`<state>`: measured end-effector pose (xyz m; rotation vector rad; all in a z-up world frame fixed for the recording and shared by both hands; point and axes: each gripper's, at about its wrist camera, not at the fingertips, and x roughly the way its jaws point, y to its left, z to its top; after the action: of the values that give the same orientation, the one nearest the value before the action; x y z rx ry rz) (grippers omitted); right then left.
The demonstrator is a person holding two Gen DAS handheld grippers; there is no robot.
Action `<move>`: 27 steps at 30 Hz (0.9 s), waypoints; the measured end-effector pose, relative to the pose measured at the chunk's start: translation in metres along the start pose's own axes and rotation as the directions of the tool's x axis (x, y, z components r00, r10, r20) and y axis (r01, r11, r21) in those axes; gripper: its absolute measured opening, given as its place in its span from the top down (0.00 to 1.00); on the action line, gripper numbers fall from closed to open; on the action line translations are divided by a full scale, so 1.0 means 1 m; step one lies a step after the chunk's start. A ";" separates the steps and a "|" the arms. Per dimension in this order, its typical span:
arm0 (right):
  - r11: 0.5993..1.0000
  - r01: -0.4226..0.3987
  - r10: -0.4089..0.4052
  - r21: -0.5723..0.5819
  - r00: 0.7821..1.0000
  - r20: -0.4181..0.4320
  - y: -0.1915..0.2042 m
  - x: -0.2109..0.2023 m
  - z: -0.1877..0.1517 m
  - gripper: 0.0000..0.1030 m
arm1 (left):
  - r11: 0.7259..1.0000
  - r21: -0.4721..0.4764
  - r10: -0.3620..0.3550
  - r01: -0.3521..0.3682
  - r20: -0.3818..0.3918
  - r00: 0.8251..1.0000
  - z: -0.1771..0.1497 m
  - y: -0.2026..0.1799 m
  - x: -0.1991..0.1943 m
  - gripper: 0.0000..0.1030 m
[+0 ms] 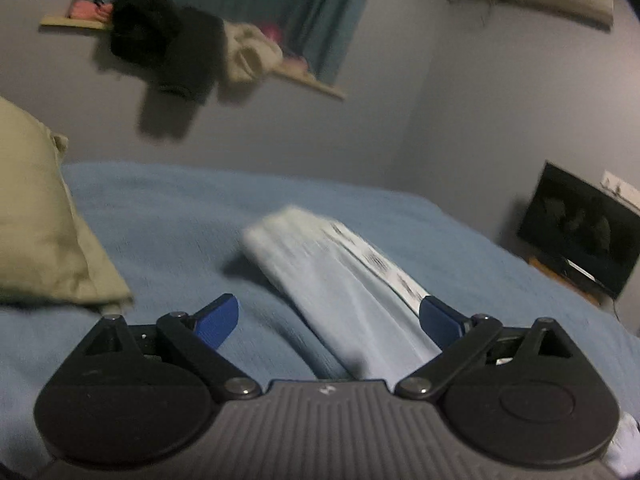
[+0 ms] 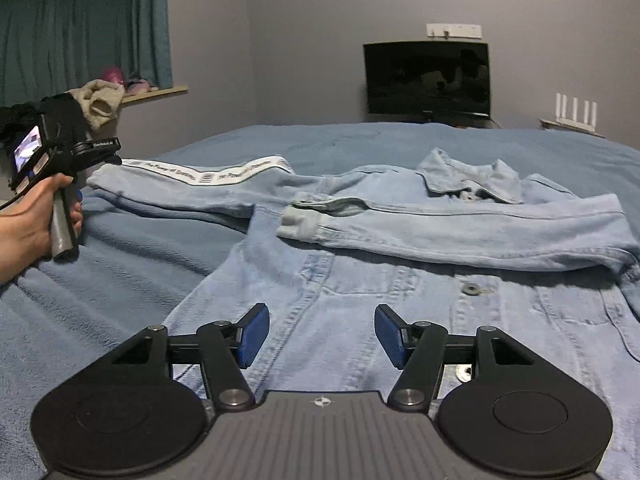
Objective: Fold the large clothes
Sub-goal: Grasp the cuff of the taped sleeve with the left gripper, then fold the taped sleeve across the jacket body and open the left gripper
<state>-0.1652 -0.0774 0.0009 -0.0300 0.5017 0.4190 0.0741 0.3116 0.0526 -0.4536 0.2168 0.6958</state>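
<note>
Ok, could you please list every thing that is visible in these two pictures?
denim jacket: one, light blue, spread on the bed
blanket: one, blue, covering the bed
pillow: one, beige, on the blanket
television: one, black, at the far wall
curtain: one, teal, at the window
heap of clothes: one, black, beige, pink, on the sill
left gripper: black, blue pads, open, around the outstretched sleeve
right gripper: same colours, open, over the jacket front
hand: one, holding the left gripper

The left tongs (image 1: 328,320) stand open around a pale denim sleeve (image 1: 344,280) lying on the blue bed (image 1: 168,216).
</note>
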 end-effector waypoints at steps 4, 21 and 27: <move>0.999 -0.029 0.029 -0.040 1.000 -0.006 0.008 0.004 -0.006 0.40 | 1.000 -0.013 0.002 -0.002 0.000 1.000 0.005 0.009 0.030 0.07; 0.997 -0.071 0.071 0.032 0.997 -0.001 -0.001 0.008 -0.012 0.40 | 0.952 -0.242 -0.185 0.185 0.022 0.982 0.011 0.037 0.049 0.86; 0.995 -0.060 0.056 0.079 0.997 0.045 -0.010 -0.002 -0.002 0.40 | 0.909 -0.116 -0.392 0.400 0.082 0.916 0.023 -0.019 -0.012 0.89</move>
<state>-0.1638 -0.0875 -0.0002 0.0715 0.4777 0.4548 0.0787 0.3026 0.0829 -0.5824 0.0206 0.3222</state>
